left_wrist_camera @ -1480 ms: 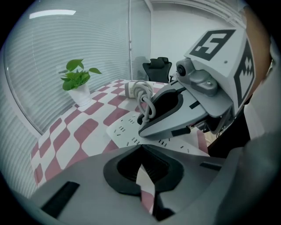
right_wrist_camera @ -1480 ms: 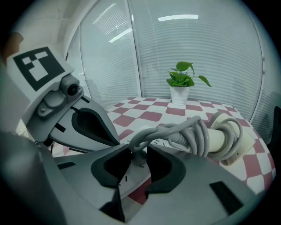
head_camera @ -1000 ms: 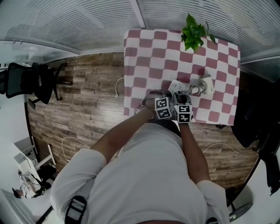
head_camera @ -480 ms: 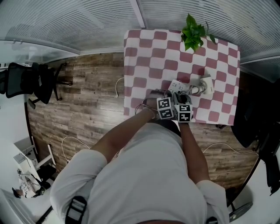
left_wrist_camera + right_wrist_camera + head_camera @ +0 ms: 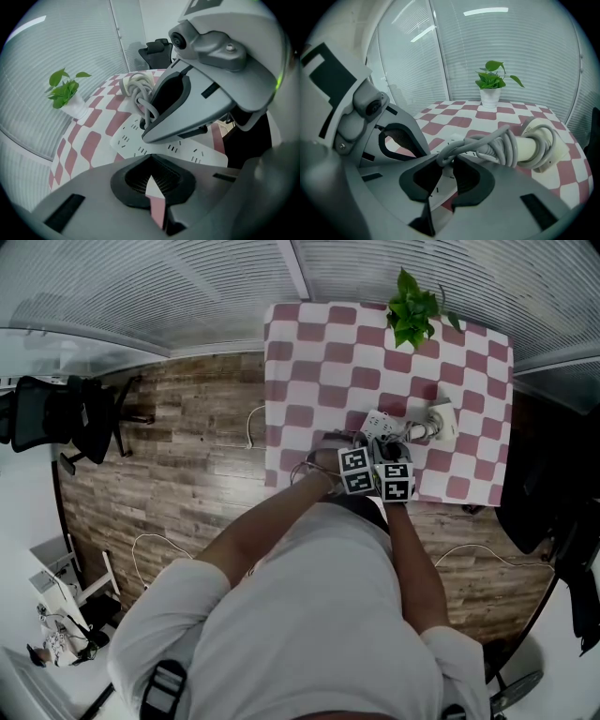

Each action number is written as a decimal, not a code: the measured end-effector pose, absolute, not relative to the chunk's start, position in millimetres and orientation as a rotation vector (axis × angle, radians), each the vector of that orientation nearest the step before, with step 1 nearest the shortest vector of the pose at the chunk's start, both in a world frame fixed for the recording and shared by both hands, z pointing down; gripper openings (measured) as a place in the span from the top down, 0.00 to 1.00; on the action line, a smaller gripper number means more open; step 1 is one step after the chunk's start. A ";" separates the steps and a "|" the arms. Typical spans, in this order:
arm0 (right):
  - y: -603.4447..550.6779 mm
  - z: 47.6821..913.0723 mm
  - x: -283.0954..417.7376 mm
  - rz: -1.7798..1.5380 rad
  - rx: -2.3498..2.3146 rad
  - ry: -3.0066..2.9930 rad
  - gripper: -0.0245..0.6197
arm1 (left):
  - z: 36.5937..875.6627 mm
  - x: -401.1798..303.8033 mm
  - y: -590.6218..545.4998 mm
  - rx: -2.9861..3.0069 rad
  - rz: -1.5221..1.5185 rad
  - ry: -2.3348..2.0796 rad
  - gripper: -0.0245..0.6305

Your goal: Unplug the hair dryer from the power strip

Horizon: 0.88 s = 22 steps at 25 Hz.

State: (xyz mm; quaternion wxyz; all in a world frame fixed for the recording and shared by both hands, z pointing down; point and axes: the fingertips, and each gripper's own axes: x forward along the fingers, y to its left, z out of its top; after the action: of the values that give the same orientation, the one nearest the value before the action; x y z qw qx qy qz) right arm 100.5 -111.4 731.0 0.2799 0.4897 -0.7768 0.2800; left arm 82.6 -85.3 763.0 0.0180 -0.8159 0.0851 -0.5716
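A white power strip (image 5: 380, 424) lies on the checkered table, with a white hair dryer (image 5: 441, 418) just right of it. The dryer's grey cord (image 5: 501, 147) is wound round its handle (image 5: 532, 146) and runs down to the strip (image 5: 454, 139). My right gripper (image 5: 448, 161) is closing its jaws with the cord's end loop at the fingertips; a gap still shows between the pads. My left gripper (image 5: 151, 161) points steeply down at the strip's near edge (image 5: 136, 140), its tips together and nothing between them. The plug itself is hidden.
A potted green plant (image 5: 410, 310) stands at the table's far edge. The table's near edge (image 5: 375, 498) is right under my hands. Wooden floor with loose cables lies to the left, with a black office chair (image 5: 56, 418) at the far left.
The left gripper's marker cube has shifted slightly toward the right gripper's cube. Both hands otherwise stay where they were above the strip.
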 end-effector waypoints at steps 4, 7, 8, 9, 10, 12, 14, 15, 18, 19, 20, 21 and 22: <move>-111.0 730.9 102.6 0.768 1.324 -2.091 0.82 | 763.0 83.4 -84.4 -2.526 -1.778 0.274 0.92; -110.6 728.7 102.8 0.783 1.330 -2.095 0.82 | 762.9 83.0 -84.7 -2.530 -1.785 0.268 0.92; -110.5 728.3 102.8 0.788 1.332 -2.097 0.82 | 763.0 83.1 -84.8 -2.529 -1.786 0.268 0.92; -110.4 728.1 103.1 0.793 1.334 -2.100 0.82 | 763.3 83.4 -84.7 -2.528 -1.787 0.270 0.92; -110.2 727.9 103.3 0.798 1.336 -2.102 0.83 | 763.4 83.5 -84.6 -2.527 -1.790 0.273 0.92; -110.0 727.2 103.5 0.805 1.337 -2.106 0.83 | 763.1 83.4 -84.6 -2.525 -1.794 0.273 0.92; -109.9 726.2 103.8 0.811 1.343 -2.107 0.83 | 762.6 83.2 -84.7 -2.526 -1.795 0.271 0.92; -110.3 725.3 104.4 0.814 1.350 -2.108 0.83 | 762.5 83.3 -84.7 -2.526 -1.796 0.270 0.92; -113.4 721.2 106.7 0.811 1.380 -2.121 0.84 | 763.2 83.3 -84.5 -2.520 -1.801 0.264 0.92; -113.5 720.6 106.7 0.814 1.382 -2.126 0.84 | 763.4 83.1 -84.5 -2.519 -1.803 0.263 0.92; -113.0 720.8 106.4 0.818 1.379 -2.128 0.85 | 763.4 82.8 -84.5 -2.518 -1.803 0.263 0.92; -112.1 721.7 106.3 0.821 1.376 -2.129 0.85 | 763.2 82.7 -84.4 -2.517 -1.802 0.264 0.92; -111.4 722.4 106.5 0.823 1.374 -2.130 0.85 | 762.9 82.7 -84.3 -2.517 -1.801 0.264 0.92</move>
State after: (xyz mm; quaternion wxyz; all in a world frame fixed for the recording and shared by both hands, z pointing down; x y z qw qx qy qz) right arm 106.5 -111.4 722.4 0.2362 0.5011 -0.7766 0.3000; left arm 82.7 -84.3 762.9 0.0178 -0.8102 0.0850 -0.5797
